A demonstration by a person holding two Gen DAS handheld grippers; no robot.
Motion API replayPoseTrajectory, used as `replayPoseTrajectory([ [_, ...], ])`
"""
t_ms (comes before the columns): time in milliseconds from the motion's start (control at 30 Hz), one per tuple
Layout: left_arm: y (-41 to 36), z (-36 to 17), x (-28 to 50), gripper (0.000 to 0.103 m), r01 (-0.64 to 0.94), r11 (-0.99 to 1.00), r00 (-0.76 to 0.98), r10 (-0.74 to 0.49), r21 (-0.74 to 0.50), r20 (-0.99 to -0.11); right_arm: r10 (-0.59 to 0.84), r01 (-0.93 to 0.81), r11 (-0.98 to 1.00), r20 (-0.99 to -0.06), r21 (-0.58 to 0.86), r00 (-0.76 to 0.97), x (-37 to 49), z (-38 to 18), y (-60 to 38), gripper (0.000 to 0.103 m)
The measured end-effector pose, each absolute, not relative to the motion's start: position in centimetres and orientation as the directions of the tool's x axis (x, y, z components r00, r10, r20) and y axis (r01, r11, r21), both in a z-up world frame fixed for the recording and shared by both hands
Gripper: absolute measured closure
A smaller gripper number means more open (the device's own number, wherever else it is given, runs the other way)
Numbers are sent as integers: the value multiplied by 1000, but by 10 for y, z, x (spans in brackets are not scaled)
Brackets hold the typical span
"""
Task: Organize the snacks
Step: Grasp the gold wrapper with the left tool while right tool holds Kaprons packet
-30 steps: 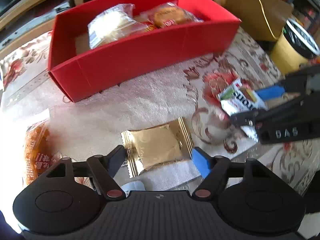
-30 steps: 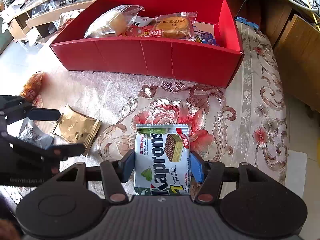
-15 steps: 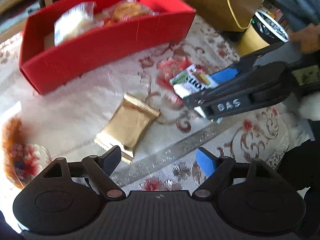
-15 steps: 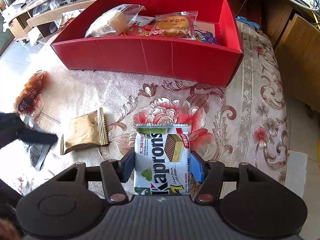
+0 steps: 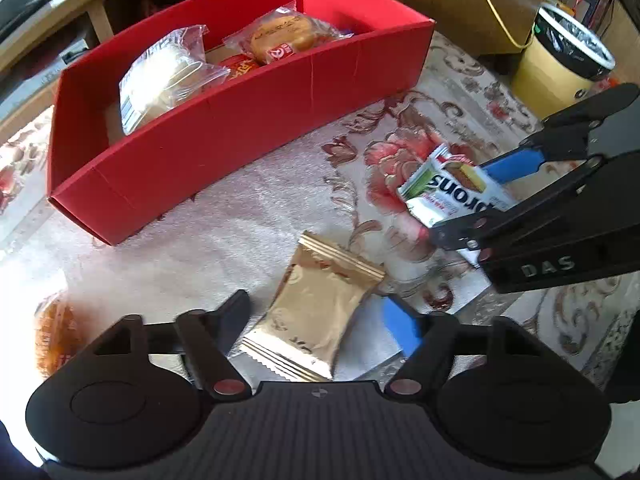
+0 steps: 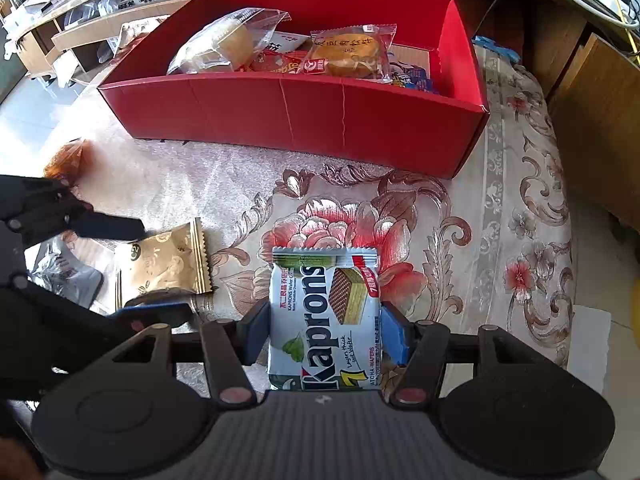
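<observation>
My right gripper (image 6: 324, 334) has its jaws clamped on the Kaprons wafer packet (image 6: 325, 316), one pad on each long side, holding it over the floral cloth of the worktop (image 6: 516, 216). At twelve o'clock from it stands the red box (image 6: 296, 114), where I see a clear-wrapped bun (image 6: 218, 42) and an orange cake packet (image 6: 350, 56) among other wrappers. At nine o'clock from the wafer lies the gold foil packet (image 5: 316, 316), flat on the cloth. My left gripper (image 5: 316, 320) straddles it with jaws wide, pads clear of the foil on both sides. An orange snack bag (image 5: 54, 336) sits at the left edge.
</observation>
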State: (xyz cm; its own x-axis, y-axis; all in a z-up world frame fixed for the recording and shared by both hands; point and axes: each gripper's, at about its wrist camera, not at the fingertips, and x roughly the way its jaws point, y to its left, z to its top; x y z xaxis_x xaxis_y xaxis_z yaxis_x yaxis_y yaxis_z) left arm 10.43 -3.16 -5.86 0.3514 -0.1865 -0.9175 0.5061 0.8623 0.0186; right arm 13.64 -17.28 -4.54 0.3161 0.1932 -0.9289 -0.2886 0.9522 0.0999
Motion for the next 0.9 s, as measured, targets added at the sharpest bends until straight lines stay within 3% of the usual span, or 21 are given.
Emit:
replayPoseTrajectory([
  [167, -28, -53, 97, 52, 478, 878, 352, -190, 2, -916, 190, -290, 952, -929, 96, 318, 136, -45, -172, 52],
  [233, -25, -51, 96, 54, 449, 893, 348, -200, -25, -916, 191, -292, 952, -928, 95, 319, 136, -45, -172, 52],
  [500, -23, -50, 98, 51, 398, 917, 361, -188, -31, -913, 186, -297, 951, -927, 87, 324, 134, -45, -171, 52],
  [567, -24, -50, 99, 38, 399, 916, 356, -202, -47, -912, 183, -298, 951, -928, 83, 325, 134, -45, -171, 51],
  [700, -28, -53, 101, 30, 414, 910, 373, -173, -3, -912, 183, -301, 950, -927, 81, 327, 135, -45, -171, 51],
  [800, -29, -53, 101, 32, 415, 910, 380, -162, 11, -911, 160, -293, 954, -925, 56, 345, 135, -44, -171, 52],
  [900, -27, -51, 101, 43, 396, 918, 394, -140, 30, -908, 137, -285, 958, -918, 27, 373, 134, -39, -170, 52],
])
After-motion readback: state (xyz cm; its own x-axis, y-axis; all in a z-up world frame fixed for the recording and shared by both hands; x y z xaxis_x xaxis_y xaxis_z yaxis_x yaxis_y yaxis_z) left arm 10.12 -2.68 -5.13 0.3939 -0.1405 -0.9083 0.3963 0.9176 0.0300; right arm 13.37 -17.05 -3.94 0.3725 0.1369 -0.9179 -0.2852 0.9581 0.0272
